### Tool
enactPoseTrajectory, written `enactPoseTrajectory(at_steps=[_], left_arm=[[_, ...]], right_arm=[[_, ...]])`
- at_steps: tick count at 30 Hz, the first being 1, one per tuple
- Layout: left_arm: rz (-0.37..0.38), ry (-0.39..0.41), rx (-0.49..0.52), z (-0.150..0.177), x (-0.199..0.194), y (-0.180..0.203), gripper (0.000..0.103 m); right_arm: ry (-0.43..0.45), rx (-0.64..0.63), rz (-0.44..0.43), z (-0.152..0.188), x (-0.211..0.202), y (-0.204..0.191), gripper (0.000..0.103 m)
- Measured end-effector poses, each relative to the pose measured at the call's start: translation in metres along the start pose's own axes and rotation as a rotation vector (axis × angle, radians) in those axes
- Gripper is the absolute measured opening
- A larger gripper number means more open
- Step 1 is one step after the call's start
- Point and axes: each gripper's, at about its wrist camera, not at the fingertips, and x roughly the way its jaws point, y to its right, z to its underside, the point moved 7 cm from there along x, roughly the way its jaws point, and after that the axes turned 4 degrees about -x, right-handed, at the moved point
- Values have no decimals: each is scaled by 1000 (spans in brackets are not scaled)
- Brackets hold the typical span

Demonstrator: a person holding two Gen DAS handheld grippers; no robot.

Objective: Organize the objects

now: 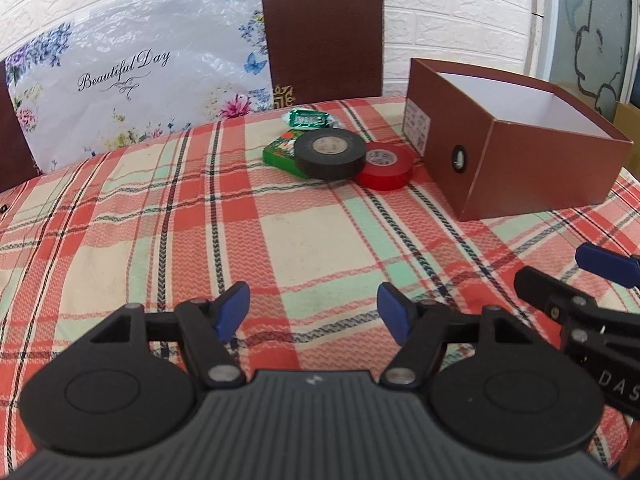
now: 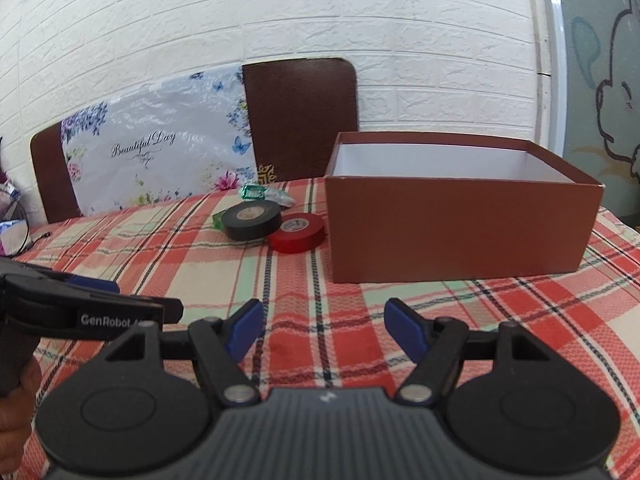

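On the plaid tablecloth (image 1: 312, 236) a black tape roll (image 1: 330, 153) leans on a green carton (image 1: 279, 151), with a red tape roll (image 1: 386, 166) touching it on the right. Behind them lies a green foil packet (image 1: 308, 118). An open brown box (image 1: 516, 168) with a white, empty-looking inside stands right of the rolls. My left gripper (image 1: 314, 308) is open over bare cloth, well short of the rolls. My right gripper (image 2: 325, 328) is also open and holds nothing, in front of the box (image 2: 460, 232), the red roll (image 2: 297, 232) and the black roll (image 2: 252, 220).
Two brown chair backs (image 1: 320, 36) stand behind the table against a white brick wall, one covered by a floral plastic bag (image 1: 132, 84). A hand (image 2: 16, 420) holds the left gripper's handle at the lower left. The two grippers sit side by side, close together.
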Motion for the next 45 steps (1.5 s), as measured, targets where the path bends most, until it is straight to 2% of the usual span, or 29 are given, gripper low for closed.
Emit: enactPoseTrajectory(at_steps=[10, 16, 20, 22, 26, 29, 30, 33, 35, 40, 45], left_arm=[[-41, -4, -55, -2, 19, -36, 72], [-160, 45, -110, -7, 32, -84, 74], [-214, 56, -179, 2, 44, -116, 76], [-188, 89, -240, 6, 45, -125, 83], [-183, 108, -239, 4, 46, -122, 84], [-173, 119, -251, 5, 47, -124, 84], [-169, 122, -256, 5, 47, -125, 84], [-163, 130, -264, 4, 48, -126, 84], [-157, 134, -269, 3, 49, -126, 84], [-154, 136, -273, 3, 49, -127, 84], [-153, 136, -272, 3, 49, -126, 84]], right_arm=[[-51, -80, -34, 0, 26, -28, 69], [-48, -164, -72, -9, 45, -52, 69], [-43, -235, -88, -19, 69, -70, 69], [-39, -262, -91, -26, 86, -79, 69], [-23, -294, -70, -46, 128, -88, 70], [-18, -304, -32, -57, 158, -86, 79], [-16, -310, -22, -61, 167, -85, 79], [-53, -306, -19, -68, 193, -84, 85], [-97, -296, -40, -66, 208, -84, 81], [-98, -298, -65, -60, 197, -87, 79], [-126, -334, -126, -35, 156, -87, 79]])
